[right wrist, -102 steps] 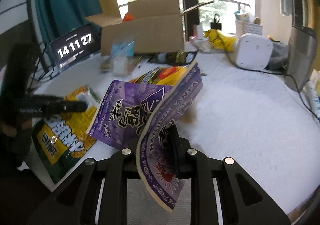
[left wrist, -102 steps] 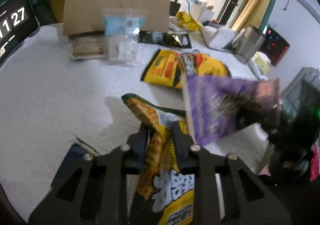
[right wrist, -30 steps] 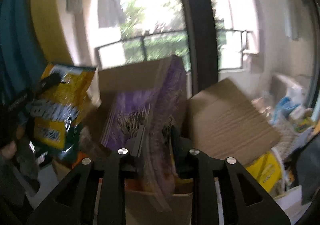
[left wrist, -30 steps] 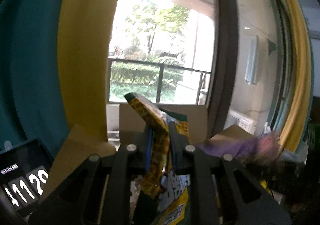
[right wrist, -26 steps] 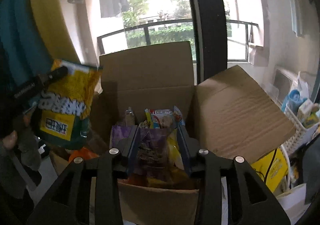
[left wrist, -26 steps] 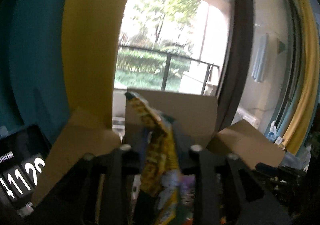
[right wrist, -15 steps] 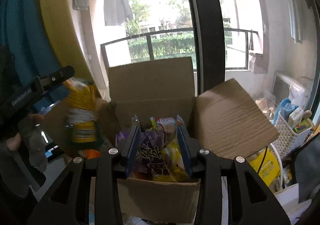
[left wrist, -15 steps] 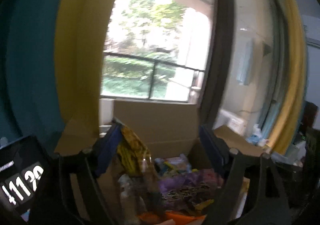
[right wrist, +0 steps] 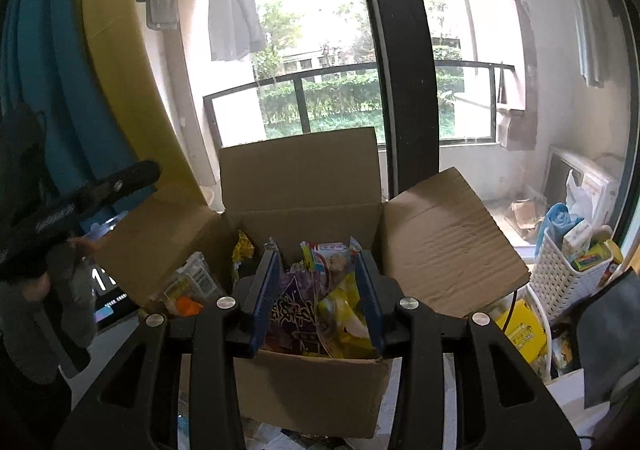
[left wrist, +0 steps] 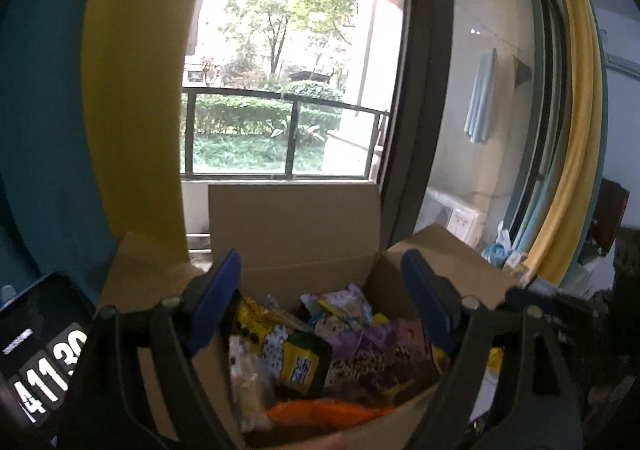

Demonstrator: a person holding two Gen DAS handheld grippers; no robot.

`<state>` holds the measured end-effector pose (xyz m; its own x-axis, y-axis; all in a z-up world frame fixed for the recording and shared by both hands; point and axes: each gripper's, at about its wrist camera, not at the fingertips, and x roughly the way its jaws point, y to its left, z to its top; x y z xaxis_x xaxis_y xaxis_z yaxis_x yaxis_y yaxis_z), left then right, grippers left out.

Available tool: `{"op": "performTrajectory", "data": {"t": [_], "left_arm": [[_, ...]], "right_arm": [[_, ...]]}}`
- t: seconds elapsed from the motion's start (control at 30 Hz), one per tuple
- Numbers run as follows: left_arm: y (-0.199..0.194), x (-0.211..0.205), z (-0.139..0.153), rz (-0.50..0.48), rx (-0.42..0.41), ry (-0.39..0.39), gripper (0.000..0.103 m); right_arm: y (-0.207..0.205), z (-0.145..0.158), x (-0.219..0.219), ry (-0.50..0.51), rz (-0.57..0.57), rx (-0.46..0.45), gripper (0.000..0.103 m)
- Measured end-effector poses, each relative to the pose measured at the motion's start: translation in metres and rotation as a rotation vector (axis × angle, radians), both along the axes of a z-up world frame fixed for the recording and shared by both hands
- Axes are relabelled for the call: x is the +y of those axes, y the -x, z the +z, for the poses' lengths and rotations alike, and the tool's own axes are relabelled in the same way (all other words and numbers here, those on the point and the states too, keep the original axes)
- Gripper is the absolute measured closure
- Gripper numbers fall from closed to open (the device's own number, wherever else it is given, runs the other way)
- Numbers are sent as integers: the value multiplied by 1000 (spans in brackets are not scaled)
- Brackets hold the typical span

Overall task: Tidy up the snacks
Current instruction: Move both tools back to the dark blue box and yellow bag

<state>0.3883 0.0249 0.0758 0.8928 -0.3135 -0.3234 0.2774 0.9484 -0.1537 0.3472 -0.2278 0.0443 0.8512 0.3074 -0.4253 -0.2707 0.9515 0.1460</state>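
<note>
Grippers (left wrist: 320, 282) (right wrist: 316, 274) hover spread over cardboard box (right wrist: 312, 390).

- My left hand-held gripper (left wrist: 320, 298): black frame, blue pads (left wrist: 218, 298), silver screws.
- My right hand-held gripper (right wrist: 316, 290): same black frame, blue pads (right wrist: 264, 294).
- Grey glove on my left hand (right wrist: 36, 290).

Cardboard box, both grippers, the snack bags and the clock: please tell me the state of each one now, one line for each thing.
Cardboard box: open, flaps spread outward, filled with snacks.
Left gripper: open, fingers wide apart, holding nothing.
Right gripper: open, holding nothing.
Purple snack bag: lying inside the box, released.
Yellow snack bag: lying inside the box, released.
Digital clock: switched on, digits lit.
</note>
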Motion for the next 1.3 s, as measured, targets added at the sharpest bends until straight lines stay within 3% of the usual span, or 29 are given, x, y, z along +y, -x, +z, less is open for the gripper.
{"op": "performTrajectory", "data": {"t": [0.3,0.5,0.73,0.83,1.3], "left_arm": [[65,5,7,23,13,-29,19],[116,-3,-5,9,3,-75,19],[168,-5,-38,8,62,-142,19],[187,-5,-55,4,109,-150,19],[237,16,-141,28,342,-114,19]], "right_arm": [[40,15,0,-4,45,-34,61],[87,15,-7,35,72,-50,56],[133,-13,-14,95,103,-21,53],[148,-29,-12,117,129,7,46],[172,-97,-4,234,242,126,21]]}}
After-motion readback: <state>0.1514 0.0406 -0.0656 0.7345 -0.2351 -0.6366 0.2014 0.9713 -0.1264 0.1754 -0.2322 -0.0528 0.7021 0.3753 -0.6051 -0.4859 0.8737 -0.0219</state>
